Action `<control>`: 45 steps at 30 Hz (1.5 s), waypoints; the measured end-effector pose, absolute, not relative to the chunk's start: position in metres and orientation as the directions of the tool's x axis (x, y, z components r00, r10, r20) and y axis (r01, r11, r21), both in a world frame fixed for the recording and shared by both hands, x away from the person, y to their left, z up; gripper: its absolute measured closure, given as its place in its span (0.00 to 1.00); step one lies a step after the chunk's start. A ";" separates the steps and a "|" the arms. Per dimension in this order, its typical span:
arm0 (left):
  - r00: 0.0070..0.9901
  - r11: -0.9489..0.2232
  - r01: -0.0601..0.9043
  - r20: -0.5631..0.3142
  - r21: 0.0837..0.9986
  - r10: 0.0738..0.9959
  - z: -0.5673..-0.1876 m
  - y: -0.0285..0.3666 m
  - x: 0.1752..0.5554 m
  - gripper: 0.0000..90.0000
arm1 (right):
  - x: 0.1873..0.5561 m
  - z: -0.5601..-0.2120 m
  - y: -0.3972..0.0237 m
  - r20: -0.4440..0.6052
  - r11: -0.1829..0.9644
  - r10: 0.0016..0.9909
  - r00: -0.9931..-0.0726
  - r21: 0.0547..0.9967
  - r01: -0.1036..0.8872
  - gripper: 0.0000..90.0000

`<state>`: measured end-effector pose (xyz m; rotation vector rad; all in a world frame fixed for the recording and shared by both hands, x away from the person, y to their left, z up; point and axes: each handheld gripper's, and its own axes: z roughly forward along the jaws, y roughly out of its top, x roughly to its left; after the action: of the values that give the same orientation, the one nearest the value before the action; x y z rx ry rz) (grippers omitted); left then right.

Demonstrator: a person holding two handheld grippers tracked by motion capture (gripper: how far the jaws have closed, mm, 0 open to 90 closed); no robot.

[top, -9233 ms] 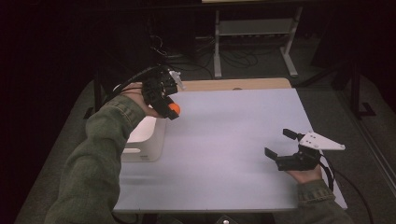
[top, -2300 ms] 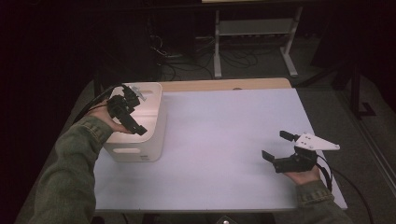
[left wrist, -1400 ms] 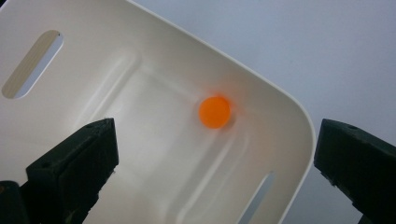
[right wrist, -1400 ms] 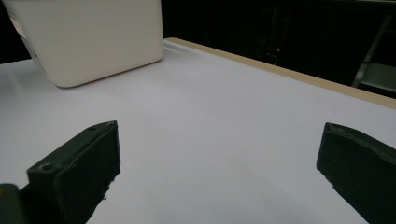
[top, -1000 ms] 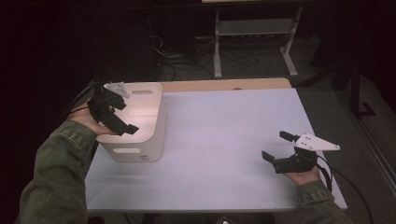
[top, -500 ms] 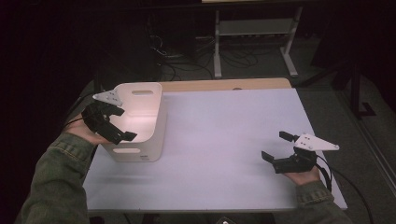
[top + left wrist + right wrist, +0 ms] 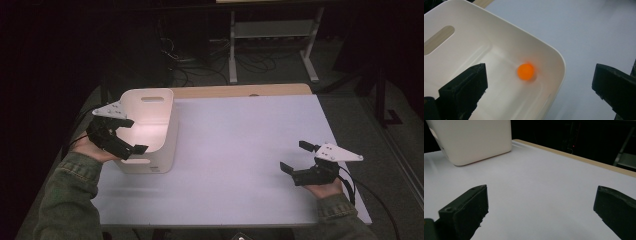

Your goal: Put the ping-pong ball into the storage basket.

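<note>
The orange ball (image 7: 525,71) is seen lying on the floor of the white plastic bin (image 7: 499,37), close to the bin's rounded corner and near the wall on the table's open side. It is slightly blurred in the left gripper view. The ball is framed between the two black jaws of the left gripper (image 7: 539,85), yet it is touched by neither; it lies well below and beyond them, nearer the left-hand jaw of that view than the other. The jaws are spread wide and nothing is held between them.

From the high view, the left gripper (image 7: 126,136) is held over the near left edge of the bin (image 7: 167,130), with one jaw reaching across the rim and the grey three-cornered plate turned upward. The bin is set on the white table (image 7: 240,145) at its left side, towards the far edge, and a slot handle is cut into its far wall. The ball itself cannot be made out in the high view.

The right gripper (image 7: 295,157) is held low near the table's near right corner, well apart from the bin. Its jaws are likewise spread wide and are closed on nothing; in the right gripper view bare table (image 7: 536,190) is seen between them, and the bin (image 7: 471,140) is seen standing far off at the upper left.
</note>
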<state>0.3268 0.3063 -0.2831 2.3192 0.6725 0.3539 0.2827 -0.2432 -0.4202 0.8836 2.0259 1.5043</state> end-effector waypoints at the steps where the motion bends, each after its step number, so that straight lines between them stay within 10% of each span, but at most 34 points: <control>1: 0.827 -0.627 0.366 0.069 0.688 0.558 -0.284 0.306 0.326 0.00 | 0.283 -0.420 -0.243 0.009 0.194 0.728 -0.686 0.956 0.219 0.00; 45: 0.713 -0.264 0.239 0.017 0.934 0.701 -0.331 0.321 0.291 0.00 | 0.282 -0.421 -0.243 0.002 0.198 0.729 -0.685 0.956 0.214 0.00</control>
<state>0.2914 0.3207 -0.3308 1.8289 0.7369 0.5302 0.2820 -0.2427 -0.4214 0.8771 2.0233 1.4992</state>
